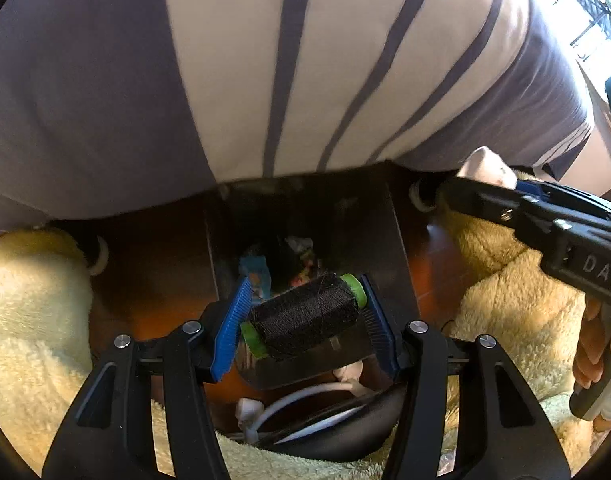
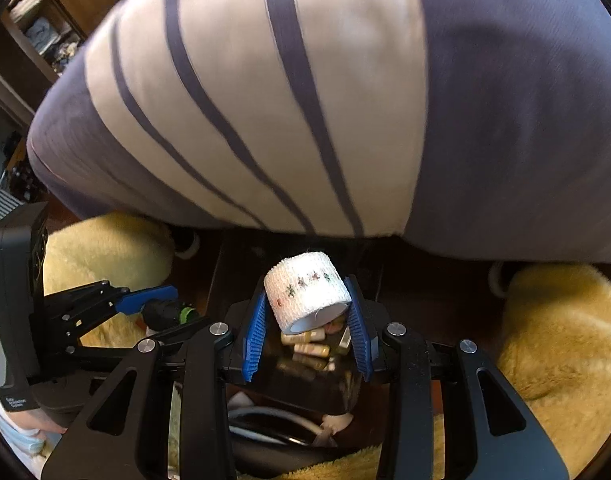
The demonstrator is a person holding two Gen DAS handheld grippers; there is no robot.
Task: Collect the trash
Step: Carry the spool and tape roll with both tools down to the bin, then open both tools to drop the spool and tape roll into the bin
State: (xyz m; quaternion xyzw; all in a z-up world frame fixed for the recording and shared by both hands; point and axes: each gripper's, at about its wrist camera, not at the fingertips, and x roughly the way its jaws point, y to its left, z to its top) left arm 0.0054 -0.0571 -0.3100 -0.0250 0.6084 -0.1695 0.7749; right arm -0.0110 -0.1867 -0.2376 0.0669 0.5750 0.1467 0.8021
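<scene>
Shirt: large striped cloth, grey and off-white, soft and blurred; it filled the upper half of both views.

Fleece: pale yellow, deep pile, bunched on both sides of the bin.

Bin: dark, straight-walled, open-topped container standing on a brown floor; its walls looked smooth and slightly shiny.

Progress: the bin already held several pieces, so some collecting seemed done; two more items were gripped above or near it and not yet dropped; what else remained around the room could not be told.

Left tool: closed on the spool from both ends, blue ribbed pads against its green flanges, poised over the bin's near edge.

Right tool: jaws narrowed around the roll, ribbed blue pads at its two sides, held directly over the bin's opening.

Roll: white woven bandage or tape, a short hollow cylinder with a smooth inner core and a faint coloured pattern round its band; tilted, open end toward the camera.

Spool: black thread wound tightly on a green plastic core, matte and fibrous, lying crosswise between the pads.

Cable: white, smooth, looped on the floor just in front of the bin.

Trash: small tan tubes and crumpled colourful wrappers at the bin's bottom.
</scene>
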